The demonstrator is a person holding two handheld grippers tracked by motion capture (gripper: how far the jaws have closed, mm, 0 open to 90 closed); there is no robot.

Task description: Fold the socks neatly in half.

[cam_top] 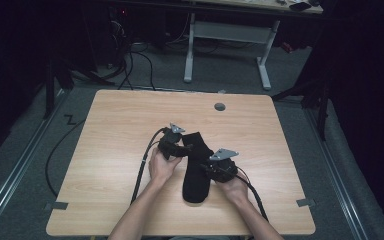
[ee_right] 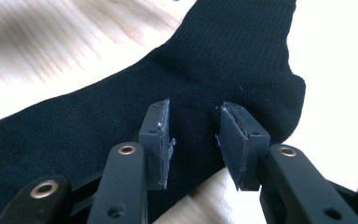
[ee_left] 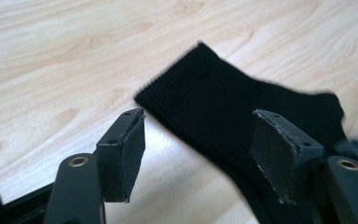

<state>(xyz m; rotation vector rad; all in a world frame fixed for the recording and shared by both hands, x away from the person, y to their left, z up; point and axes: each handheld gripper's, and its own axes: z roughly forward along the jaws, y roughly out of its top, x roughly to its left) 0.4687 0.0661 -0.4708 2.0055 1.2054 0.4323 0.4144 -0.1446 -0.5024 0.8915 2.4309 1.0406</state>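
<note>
Wooden table seen from the high view: a black sock lies flat near the middle, cuff toward the far side, toe toward the near edge. The left gripper sits at the sock's cuff, the right gripper at its right edge, around the heel.

Left gripper view: the jaws stand wide apart with nothing between the pads; the ribbed cuff lies flat on the table just beyond them.

Right gripper view: the jaws are parted, not pinching, and hover over the sock beside its heel bulge.

Judged step: handling or folding the sock. To do it well, lower each pad pair fully over an edge, catch both fabric layers, close firmly, then lift evenly so the sock does not twist.
</note>
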